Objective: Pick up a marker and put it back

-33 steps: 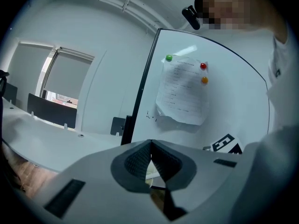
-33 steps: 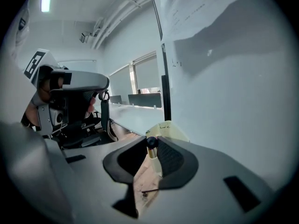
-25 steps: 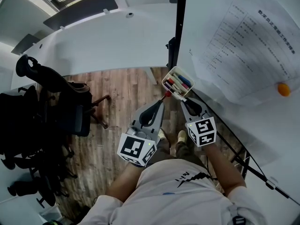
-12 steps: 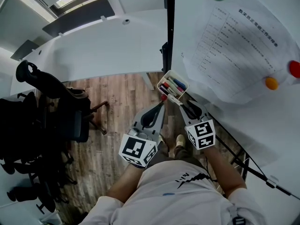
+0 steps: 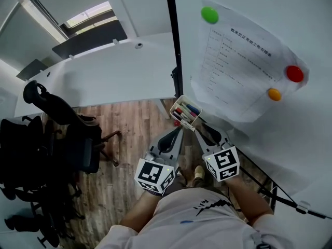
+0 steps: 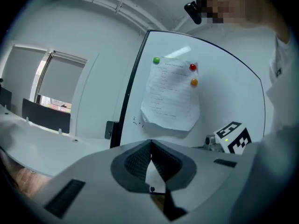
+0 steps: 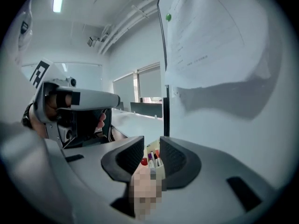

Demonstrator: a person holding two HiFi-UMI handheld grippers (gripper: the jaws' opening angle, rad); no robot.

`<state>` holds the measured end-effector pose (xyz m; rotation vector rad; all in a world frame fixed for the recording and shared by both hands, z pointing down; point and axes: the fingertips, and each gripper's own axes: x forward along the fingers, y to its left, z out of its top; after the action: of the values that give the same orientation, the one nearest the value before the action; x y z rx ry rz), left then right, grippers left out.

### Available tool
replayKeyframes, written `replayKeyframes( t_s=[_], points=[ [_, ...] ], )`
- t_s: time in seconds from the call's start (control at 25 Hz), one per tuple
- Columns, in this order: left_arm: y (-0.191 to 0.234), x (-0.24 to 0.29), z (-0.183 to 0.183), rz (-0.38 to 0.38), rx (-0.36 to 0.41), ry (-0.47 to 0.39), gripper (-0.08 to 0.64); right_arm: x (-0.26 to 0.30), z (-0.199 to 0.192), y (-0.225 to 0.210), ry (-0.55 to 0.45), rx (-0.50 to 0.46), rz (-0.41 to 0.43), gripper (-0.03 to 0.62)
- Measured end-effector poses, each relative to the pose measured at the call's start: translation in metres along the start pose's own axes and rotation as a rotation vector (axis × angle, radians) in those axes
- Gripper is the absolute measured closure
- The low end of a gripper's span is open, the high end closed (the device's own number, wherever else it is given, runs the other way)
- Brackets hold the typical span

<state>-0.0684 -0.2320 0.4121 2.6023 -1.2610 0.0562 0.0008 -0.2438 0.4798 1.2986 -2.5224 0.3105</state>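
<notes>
The markers (image 5: 188, 110) (image 7: 151, 159) stand bunched in a small white holder (image 5: 178, 106) (image 7: 161, 170) that hangs on the upright white surface (image 5: 311, 25), low down against its dark left edge. Red, blue and dark caps show among them, and none is out of the holder.

The left gripper (image 5: 179, 127) (image 6: 150, 144) points up at the holder from below. Its jaws meet at the tips and nothing shows between them. A red tip lies just beside its end in the head view; whether they touch cannot be told.

The right gripper (image 5: 201, 129) (image 7: 152, 146) sits just beside the left one, under the holder's lower corner. Its jaws stand apart, with the holder and the marker caps seen through the gap; they grip nothing.

Higher on the surface, a printed sheet (image 5: 236, 66) is pinned by a green magnet (image 5: 209, 14), a red magnet (image 5: 294, 73) and an orange magnet (image 5: 274, 94).
</notes>
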Motion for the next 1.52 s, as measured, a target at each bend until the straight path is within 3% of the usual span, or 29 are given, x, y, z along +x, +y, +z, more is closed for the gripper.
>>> replayKeyframes(
  t_s=[0.76, 1.52],
  points=[
    [-0.024, -0.021, 0.062, -0.038, 0.024, -0.085, 0.549, -0.042, 0.117, 0.038, -0.242, 0.047, 0.186, 0.571],
    [-0.024, -0.021, 0.077, -0.031, 0.035, -0.1, 0.549, -0.042, 0.136, 0.045, -0.263, 0.026, 0.215, 0.578]
  ],
)
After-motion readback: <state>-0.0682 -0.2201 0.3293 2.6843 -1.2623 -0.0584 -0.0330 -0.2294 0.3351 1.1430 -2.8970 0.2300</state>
